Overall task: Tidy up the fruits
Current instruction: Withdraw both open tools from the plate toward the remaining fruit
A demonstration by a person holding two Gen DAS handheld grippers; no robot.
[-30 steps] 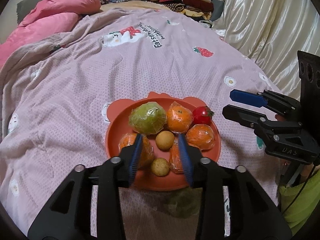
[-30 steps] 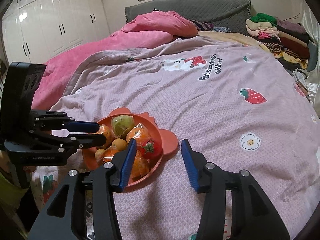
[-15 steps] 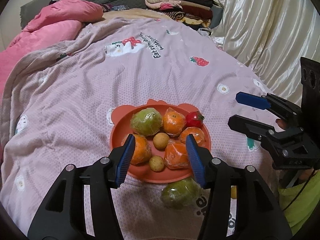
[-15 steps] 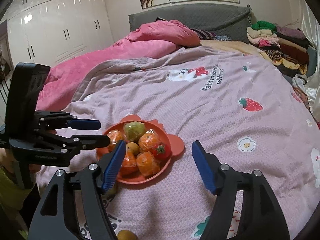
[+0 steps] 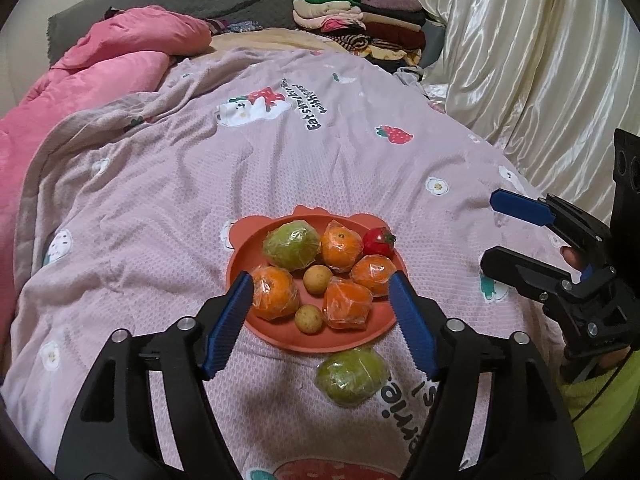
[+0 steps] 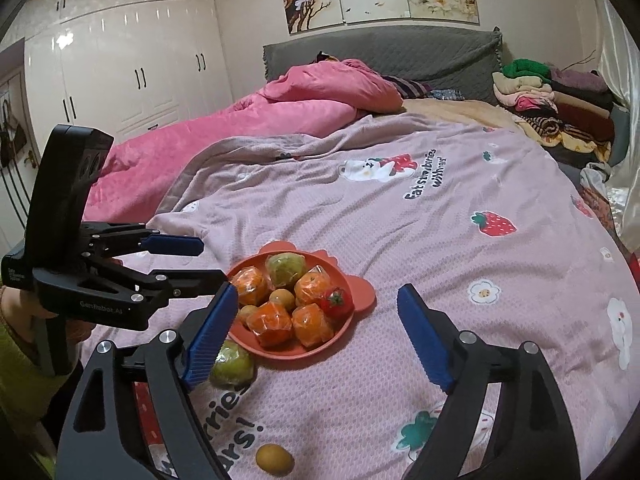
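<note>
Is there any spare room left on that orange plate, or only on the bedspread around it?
The plate is crowded; only its near rim is bare. Off it lie a green fruit and a small brown fruit. The bedspread is bare left of the plate and beyond it, toward the pink quilt.

A plate (image 5: 280,342) is sitting on the blanket (image 5: 168,216), holding four oranges (image 5: 275,292), a pear (image 5: 292,244), a tomato (image 5: 378,241) and two longans (image 5: 317,279). A second pear (image 5: 352,376) is lying on the blanket just before the plate's near rim, perhaps touching it. A third longan (image 6: 274,457) is lying nearer still, well apart. Folded clothes (image 5: 360,20) are sitting stacked behind, at the far right.
</note>
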